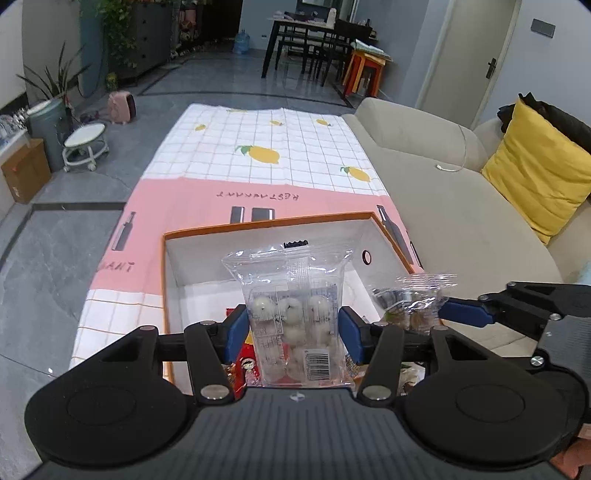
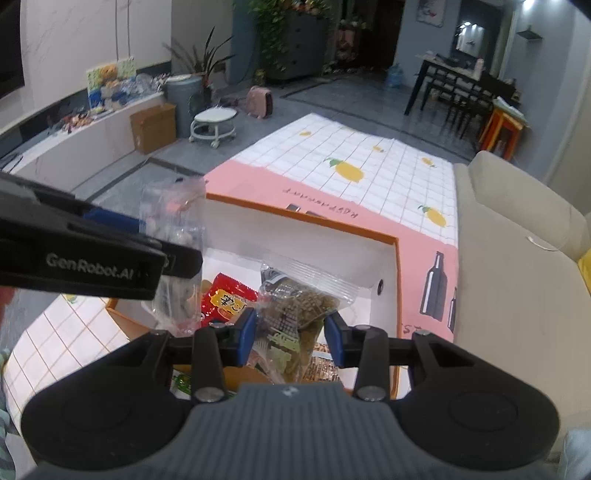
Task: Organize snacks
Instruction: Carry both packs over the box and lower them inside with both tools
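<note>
We hold two snack bags above the orange-rimmed box [image 1: 173, 258] in the middle of the frame. Our left tool [image 1: 293, 328] squeezes the bag of white balls [image 1: 291, 314]. Our right tool [image 2: 291, 336] pinches the green snack bag [image 2: 295, 306]. The slippery bags could slide out and miss the box.

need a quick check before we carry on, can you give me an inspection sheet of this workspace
surface: table under a pink and white cloth with lemon prints, mostly bare beyond the box
job's things: orange-rimmed white box near the table edge, red snack packet and other packets inside
clutter: nothing seen on the cloth outside the box
grippers: left gripper shut on a clear bag of white balls; right gripper shut on a clear bag of greenish snack; both bags held above the box
cables: white cable lying on the sofa
surroundings: beige sofa with yellow cushion beside the table, round stool, cardboard carton, dining table with chairs at the back
</note>
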Demonstrator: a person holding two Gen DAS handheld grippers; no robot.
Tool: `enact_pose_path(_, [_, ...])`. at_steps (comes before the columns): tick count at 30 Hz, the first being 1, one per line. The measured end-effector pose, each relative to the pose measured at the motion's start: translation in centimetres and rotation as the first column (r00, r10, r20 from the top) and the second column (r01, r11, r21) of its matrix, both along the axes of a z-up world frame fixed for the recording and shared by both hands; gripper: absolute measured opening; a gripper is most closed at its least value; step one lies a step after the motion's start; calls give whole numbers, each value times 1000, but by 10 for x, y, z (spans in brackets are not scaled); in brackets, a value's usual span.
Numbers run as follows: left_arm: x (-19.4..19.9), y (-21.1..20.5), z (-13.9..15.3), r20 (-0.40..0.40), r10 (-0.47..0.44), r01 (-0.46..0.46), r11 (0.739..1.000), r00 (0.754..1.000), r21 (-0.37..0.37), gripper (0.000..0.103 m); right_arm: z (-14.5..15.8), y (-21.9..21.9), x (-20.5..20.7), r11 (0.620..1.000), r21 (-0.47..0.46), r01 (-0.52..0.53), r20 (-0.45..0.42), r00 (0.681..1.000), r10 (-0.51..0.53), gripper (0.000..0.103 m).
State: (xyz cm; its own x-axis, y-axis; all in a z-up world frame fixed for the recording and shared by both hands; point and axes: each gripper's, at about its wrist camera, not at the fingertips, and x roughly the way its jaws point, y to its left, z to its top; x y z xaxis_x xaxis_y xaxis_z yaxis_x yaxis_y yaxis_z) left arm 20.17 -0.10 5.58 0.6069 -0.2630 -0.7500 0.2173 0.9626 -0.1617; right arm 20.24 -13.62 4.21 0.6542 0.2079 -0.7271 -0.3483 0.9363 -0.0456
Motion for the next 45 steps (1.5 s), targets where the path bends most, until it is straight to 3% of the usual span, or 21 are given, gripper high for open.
enact_pose_path(6, [25,-7,-19,-61,-15,16,1000,998,6,60,-11,-5,38,999,-5,-46,-91,995,45,38])
enact_pose_path(17, [60,-35,-64,-168,-68,73,997,983,24,60,-53,-7,82,978,-167,-124,-195,977,90,38])
enact_pose_path(29, [94,-52,-87,-207,-100,112,993,973,46,59,-89,6,105,944,-268,-192,-167,974,150,38])
enact_pose_path(40, [111,-67,-111,-249,-118,135,989,961,52,59,-109,-6,115,969,-210,-132,-188,978,92,39])
enact_pose_path(45, [111,-65,-118,-264,-110,134,988,958,74,60,-114,-2,111,964,-239,-113,-165,983,75,39])
